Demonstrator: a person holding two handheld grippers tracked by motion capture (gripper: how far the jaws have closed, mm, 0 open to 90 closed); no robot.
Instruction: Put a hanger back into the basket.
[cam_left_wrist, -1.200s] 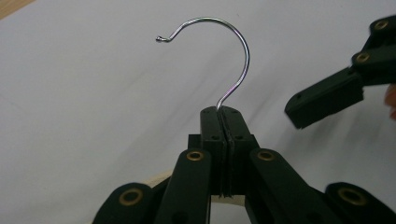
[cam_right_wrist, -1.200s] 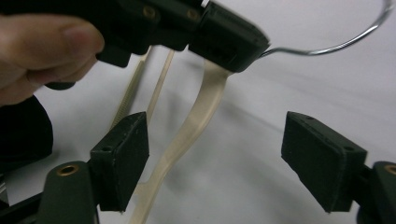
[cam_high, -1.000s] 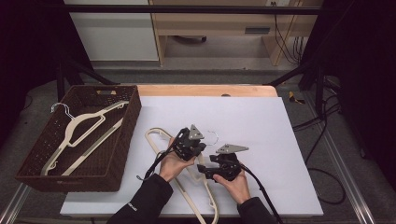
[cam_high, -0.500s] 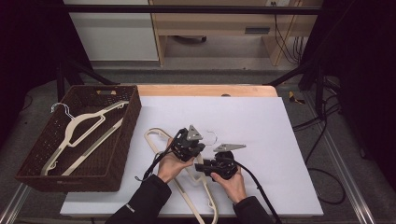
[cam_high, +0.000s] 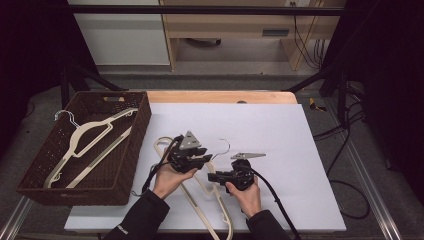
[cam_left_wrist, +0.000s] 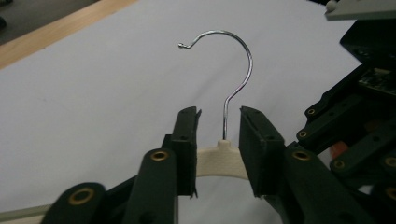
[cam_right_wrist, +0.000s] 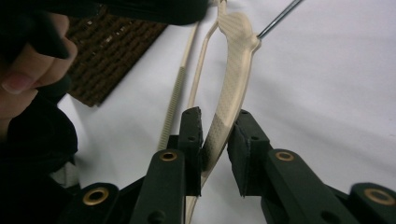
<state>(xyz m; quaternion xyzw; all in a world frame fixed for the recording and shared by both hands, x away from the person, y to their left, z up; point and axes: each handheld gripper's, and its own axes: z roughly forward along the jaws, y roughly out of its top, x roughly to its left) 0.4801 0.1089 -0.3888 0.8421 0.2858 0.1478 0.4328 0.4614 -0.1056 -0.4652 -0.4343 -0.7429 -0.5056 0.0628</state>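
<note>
Gripping hanger (cam_high: 200, 187) flat on desk (cam_high: 280, 145): left gripper (cam_left_wrist: 218, 140) fingers straddle neck, narrow gap; right gripper (cam_right_wrist: 215, 140) fingers pinch arm. Light, stiff plastic, likely slippery; neck beside hook (cam_left_wrist: 233, 70) best hold.

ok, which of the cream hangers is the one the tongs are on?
The hanger on the white board, between both hands, its wire hook pointing away. The other hanger lies in the brown basket, untouched.

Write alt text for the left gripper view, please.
The left claw straddles the neck of a cream hanger, its two black jaws open on either side of the metal hook. Beneath lies the white table.
</note>
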